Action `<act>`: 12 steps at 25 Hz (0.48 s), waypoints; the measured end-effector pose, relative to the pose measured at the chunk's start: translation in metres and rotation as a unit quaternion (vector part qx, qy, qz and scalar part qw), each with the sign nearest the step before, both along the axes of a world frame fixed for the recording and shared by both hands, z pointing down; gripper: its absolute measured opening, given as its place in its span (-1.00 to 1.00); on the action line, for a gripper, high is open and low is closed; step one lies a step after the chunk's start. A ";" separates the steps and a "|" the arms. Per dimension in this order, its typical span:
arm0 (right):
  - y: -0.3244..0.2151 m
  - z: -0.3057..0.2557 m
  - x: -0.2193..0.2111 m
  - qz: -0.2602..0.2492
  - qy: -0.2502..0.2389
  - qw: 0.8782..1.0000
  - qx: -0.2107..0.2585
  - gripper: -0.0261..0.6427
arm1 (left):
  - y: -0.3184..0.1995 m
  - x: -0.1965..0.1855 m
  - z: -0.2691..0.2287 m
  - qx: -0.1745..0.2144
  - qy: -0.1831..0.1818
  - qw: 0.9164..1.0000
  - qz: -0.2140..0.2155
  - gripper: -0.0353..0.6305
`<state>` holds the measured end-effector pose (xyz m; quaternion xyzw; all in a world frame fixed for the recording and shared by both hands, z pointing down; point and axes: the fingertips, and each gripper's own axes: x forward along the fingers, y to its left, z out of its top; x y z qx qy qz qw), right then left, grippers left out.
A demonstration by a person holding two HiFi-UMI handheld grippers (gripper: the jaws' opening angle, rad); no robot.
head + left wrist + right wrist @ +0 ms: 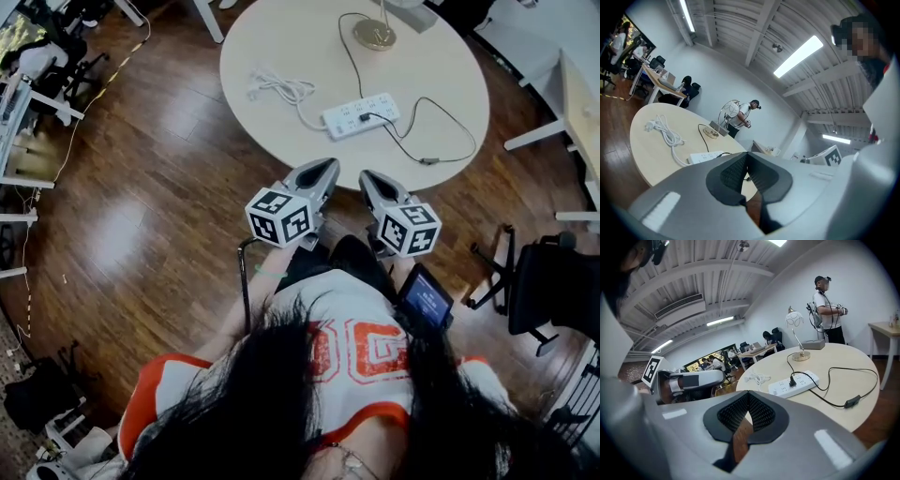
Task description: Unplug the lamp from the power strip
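A white power strip (361,115) lies on the round beige table (281,37), with the lamp's black plug (365,118) in one of its sockets. The black cord runs past an inline switch (427,161) and up to the lamp's brass base (374,35). In the right gripper view the strip (794,384), the plug (791,379) and the lamp (794,320) all show. My left gripper (322,170) and right gripper (368,178) hover side by side at the table's near edge, short of the strip. Both are shut with nothing between the jaws (746,154) (748,394).
The strip's own white cable (277,87) lies coiled to its left. A black office chair (548,281) and a white side table (581,103) stand at the right. Beyond the table stands a person (827,310). Wooden floor surrounds the table.
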<state>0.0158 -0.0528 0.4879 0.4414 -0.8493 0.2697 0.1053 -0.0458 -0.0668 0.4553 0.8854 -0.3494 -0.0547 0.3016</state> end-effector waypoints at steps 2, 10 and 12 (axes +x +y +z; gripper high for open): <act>-0.002 0.001 0.002 0.007 0.001 1.000 -0.004 -0.92 | -0.003 0.002 0.002 -0.003 0.001 1.000 0.006 -0.89; -0.012 0.006 0.005 0.012 0.008 1.000 -0.016 -0.92 | -0.010 0.003 0.008 -0.018 0.003 1.000 0.012 -0.89; -0.017 0.008 0.004 0.006 0.010 1.000 -0.018 -0.92 | -0.016 0.002 0.008 -0.018 0.003 1.000 0.006 -0.89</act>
